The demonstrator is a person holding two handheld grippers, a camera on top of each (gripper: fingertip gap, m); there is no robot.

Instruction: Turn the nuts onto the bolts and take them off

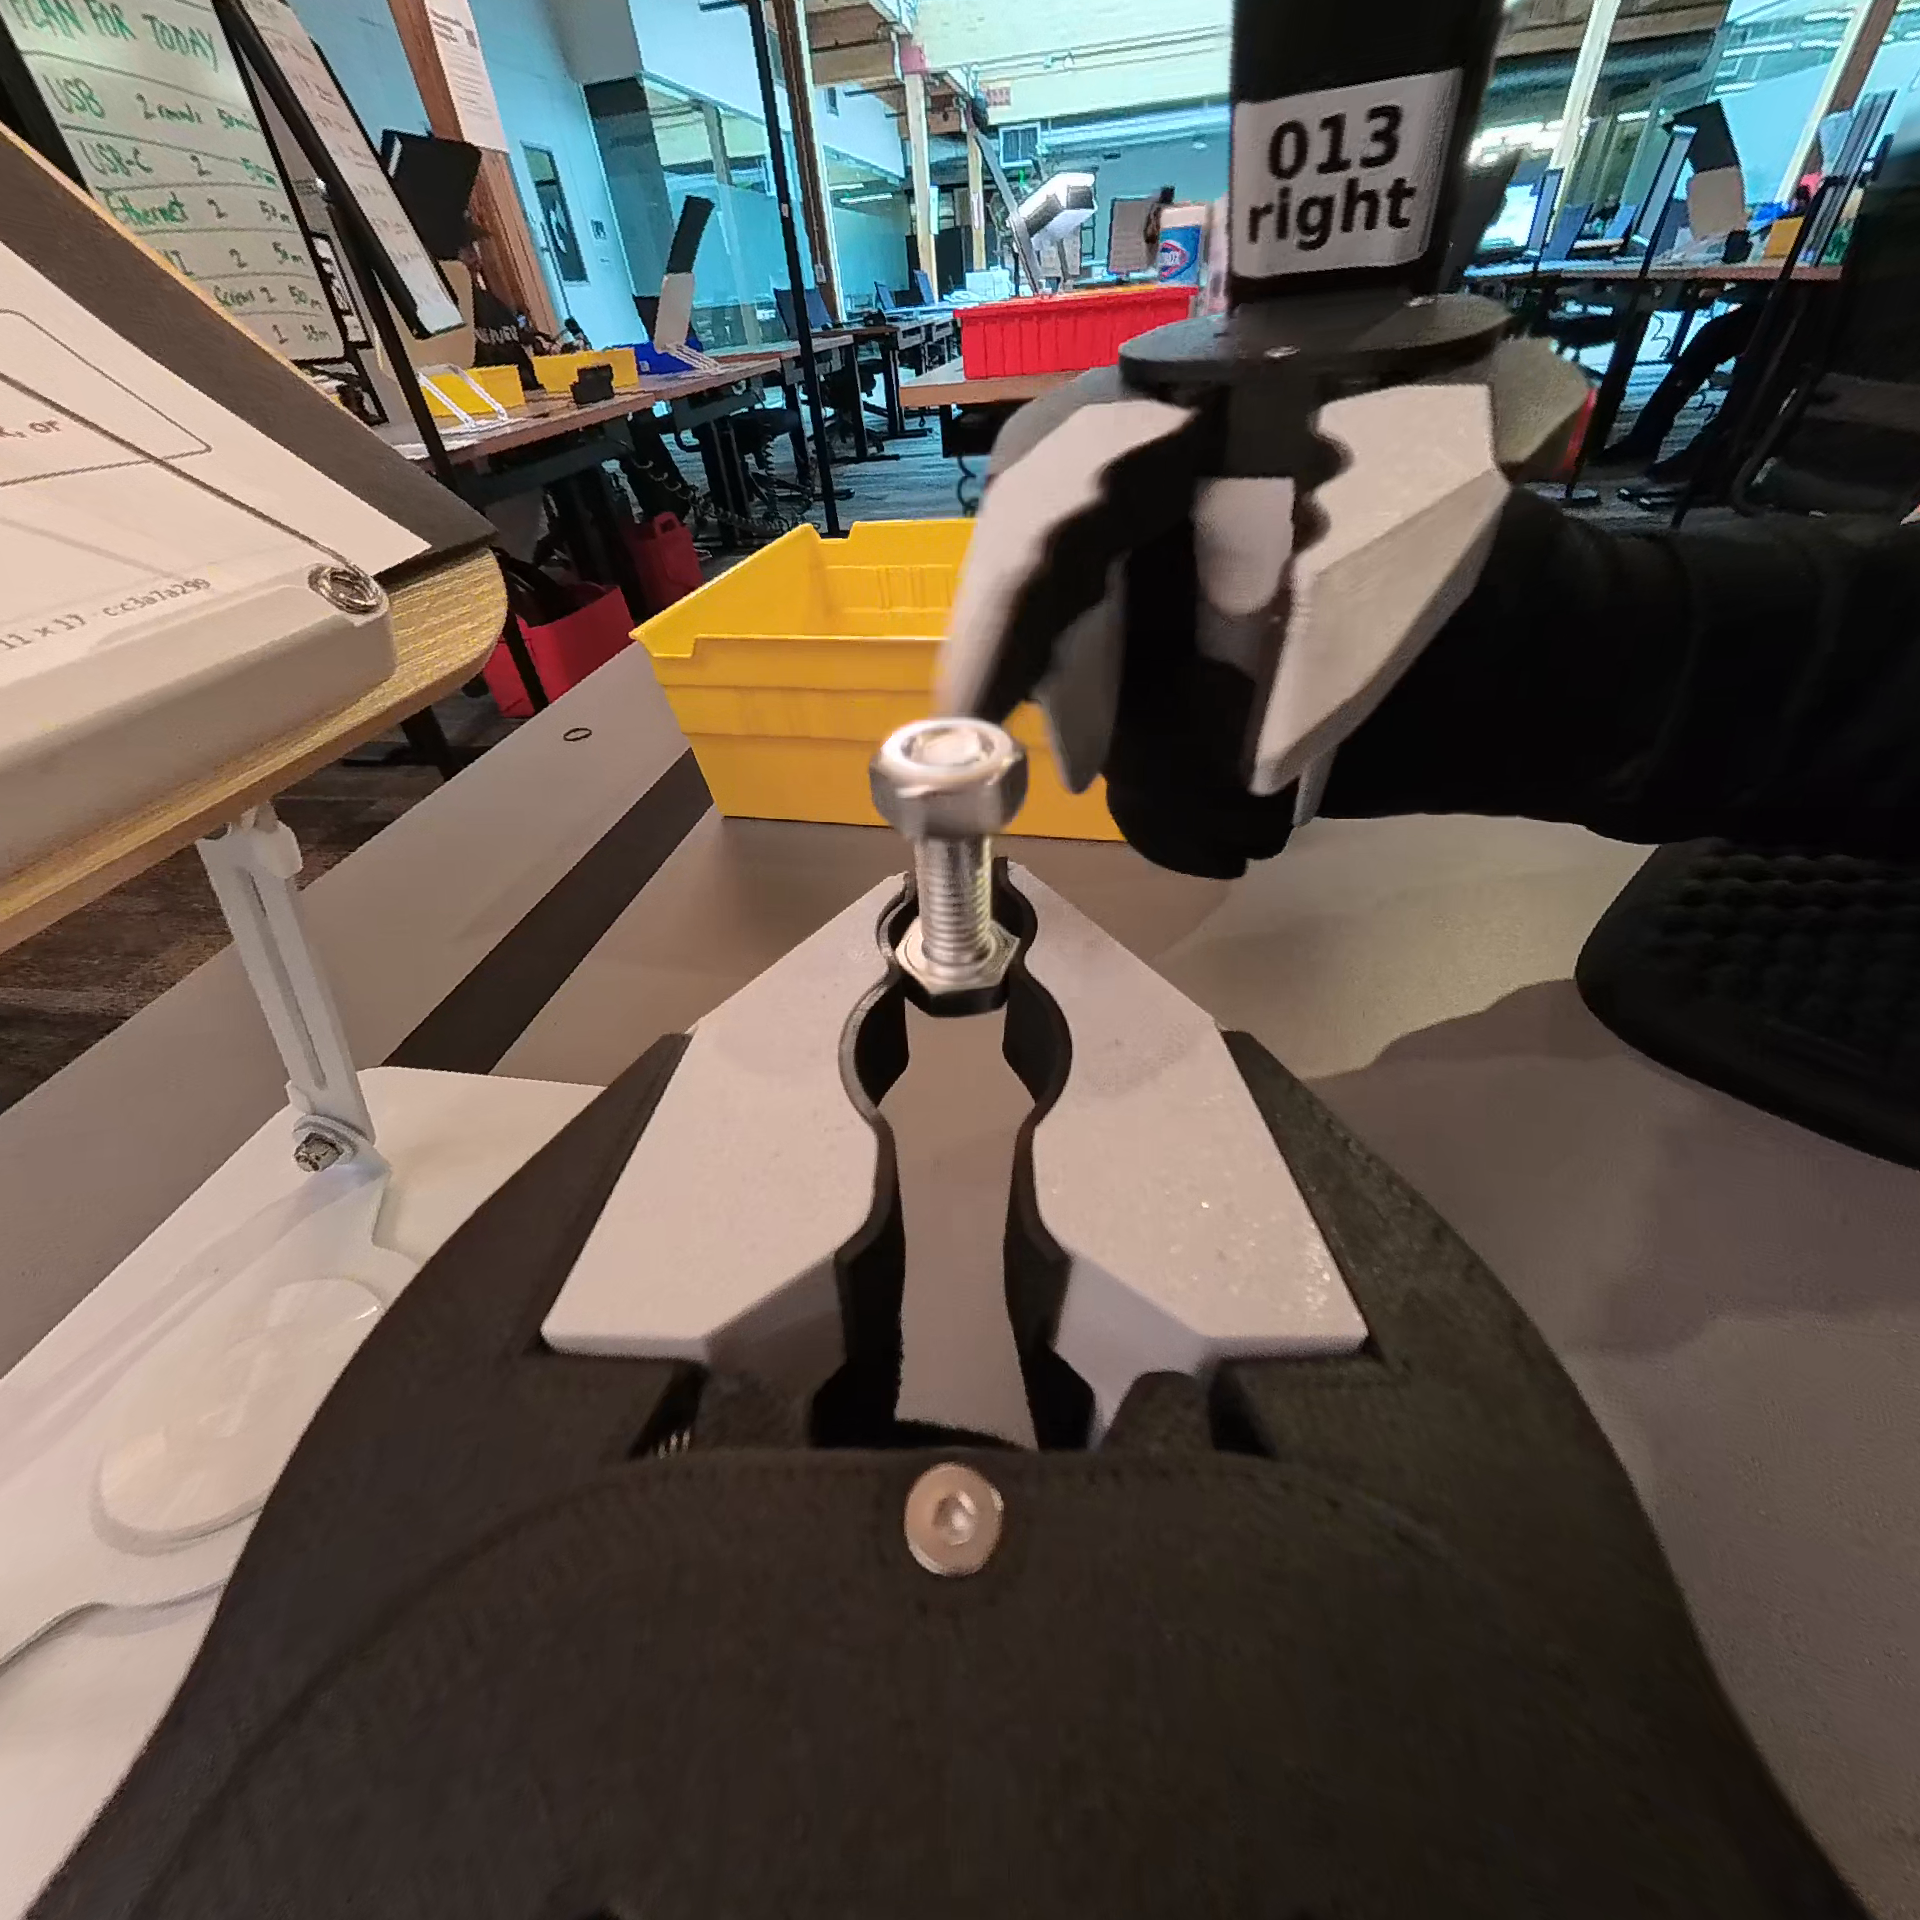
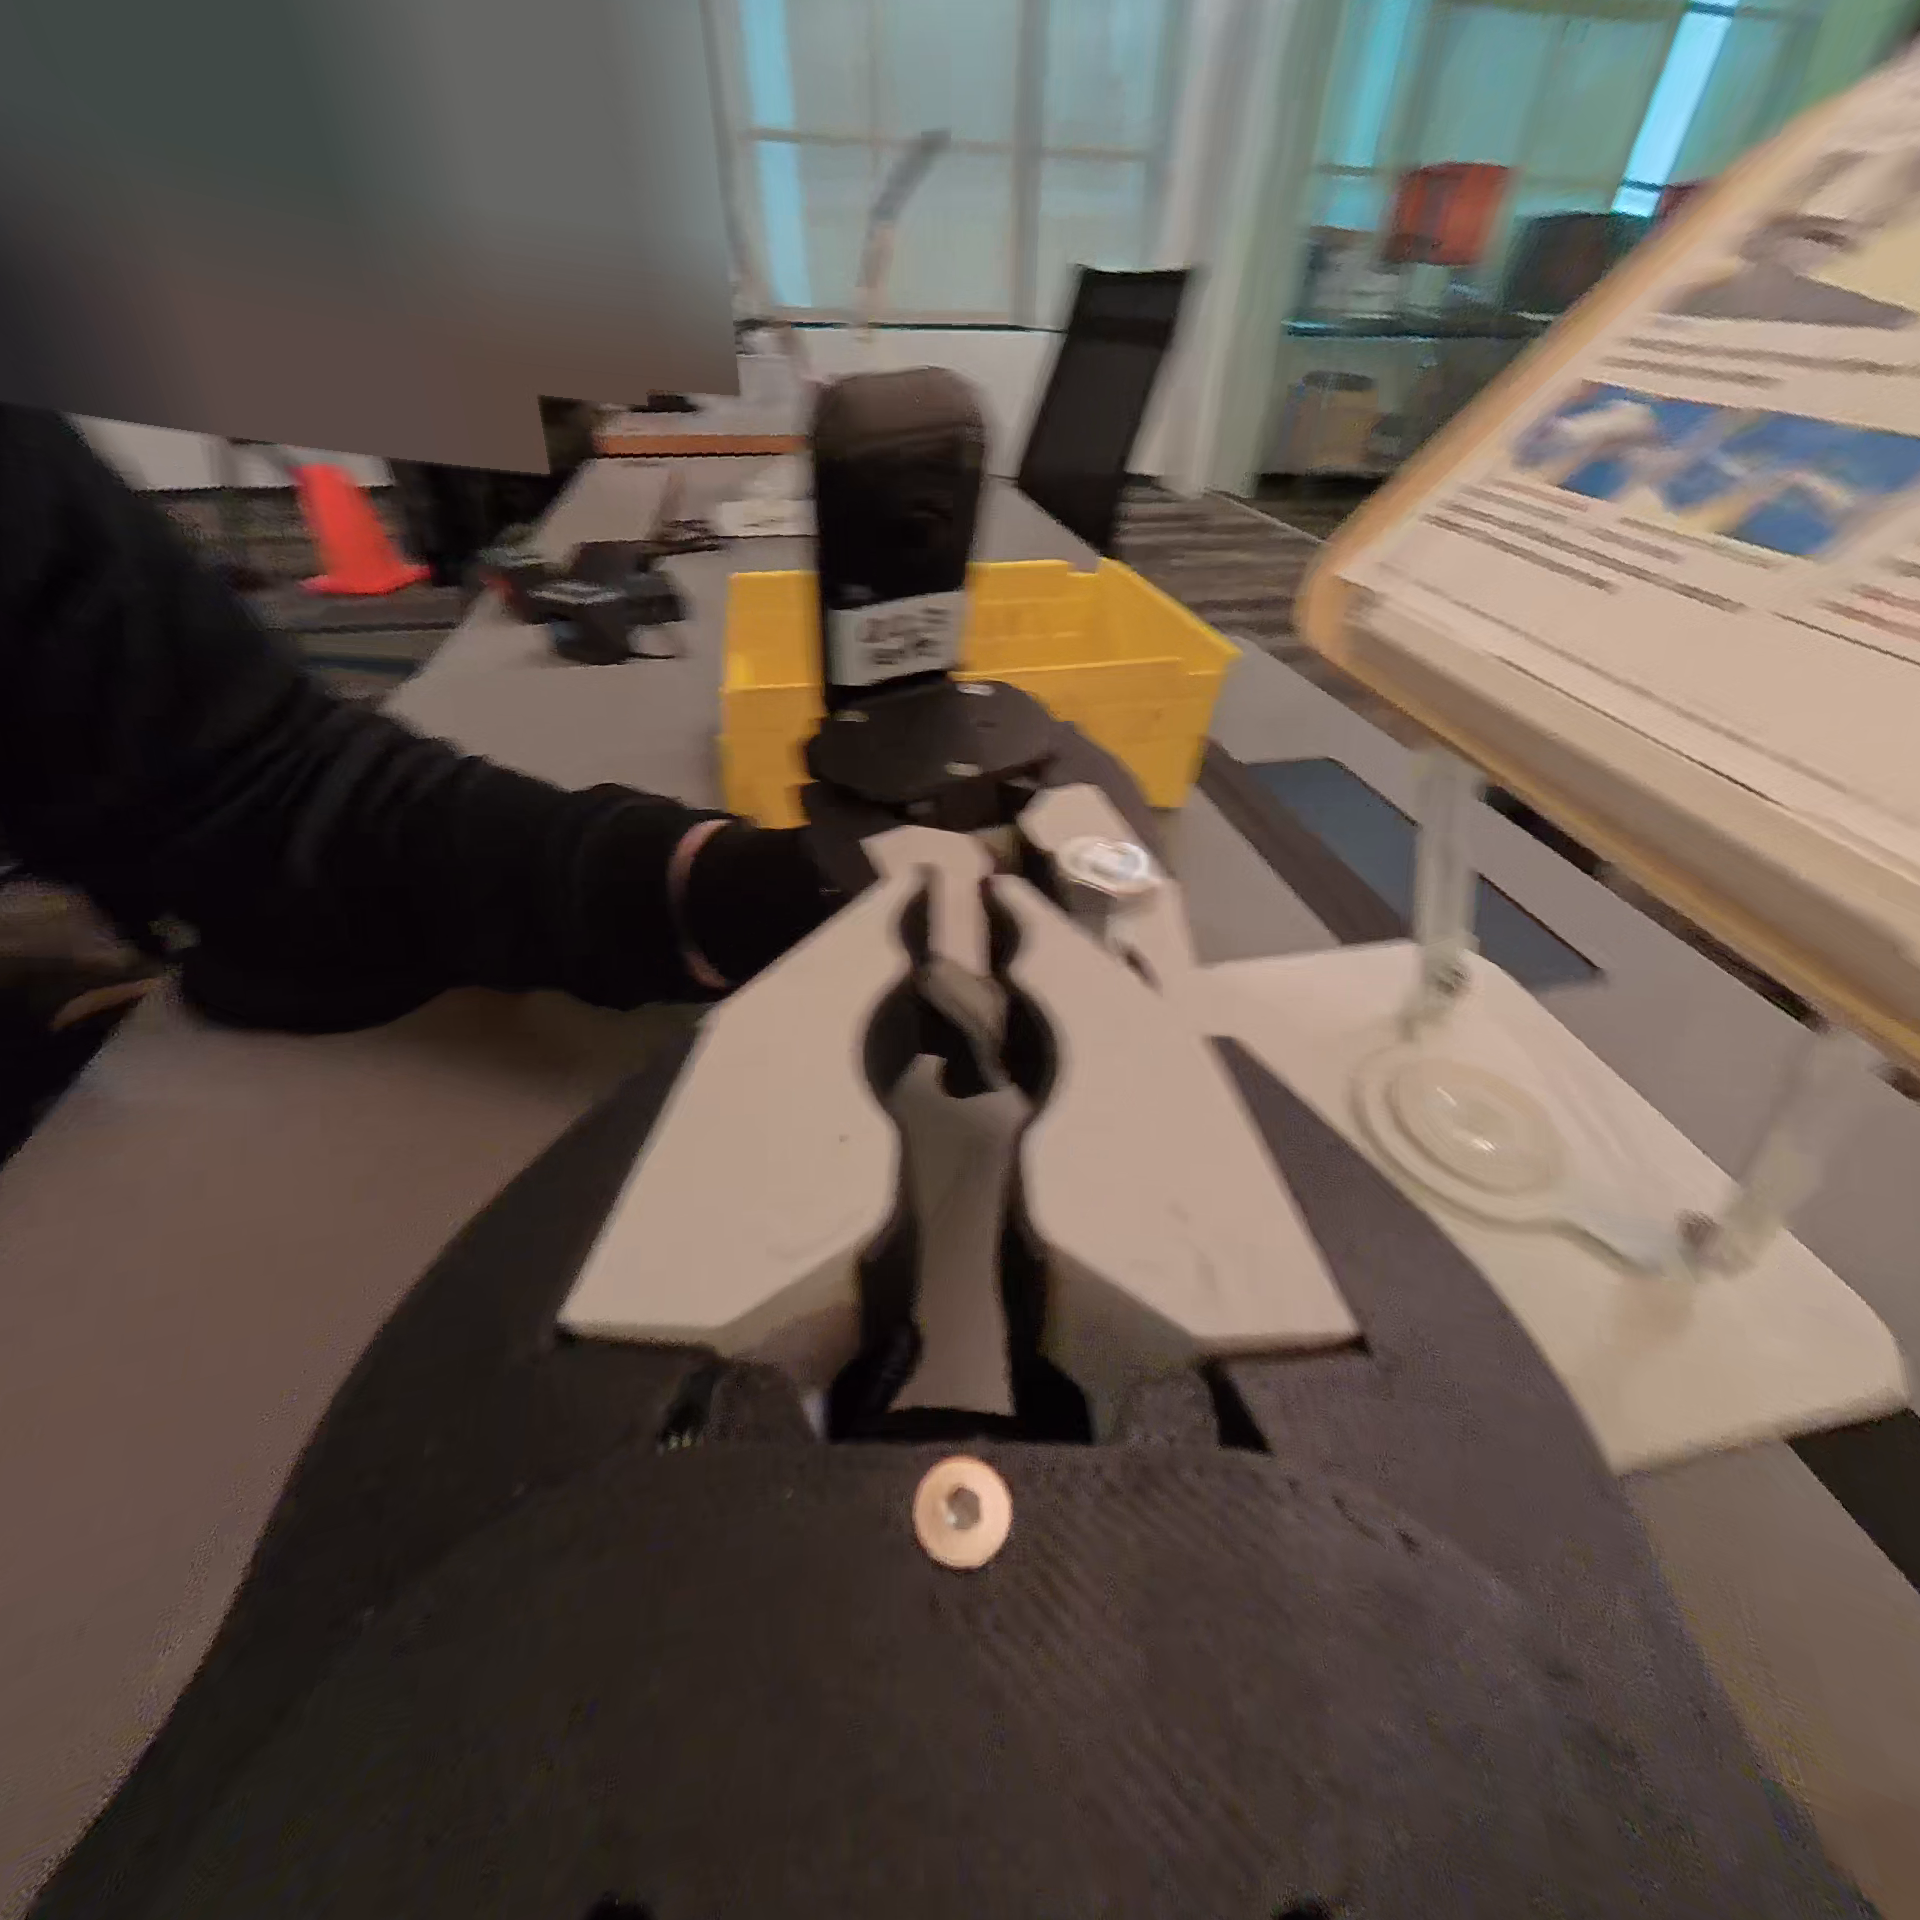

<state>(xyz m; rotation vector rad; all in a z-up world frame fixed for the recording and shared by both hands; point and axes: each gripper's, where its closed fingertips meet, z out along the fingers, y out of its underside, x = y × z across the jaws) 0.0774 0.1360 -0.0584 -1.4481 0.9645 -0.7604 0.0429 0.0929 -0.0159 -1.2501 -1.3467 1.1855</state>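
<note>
In the left wrist view my left gripper is shut on a silver hex nut, which sits in the notch near its fingertips. A silver bolt stands upright, threaded into that nut, with its round socket head on top. My right gripper comes down from the upper right, held by a black-gloved hand, and its tips are just beside the bolt head. In the right wrist view my right gripper is shut, and the bolt head lies outside its fingers, to the right.
A yellow bin stands on the grey table behind the bolt. A tilted board with papers on a white stand with a white base is at the left. A black textured pad lies at the right.
</note>
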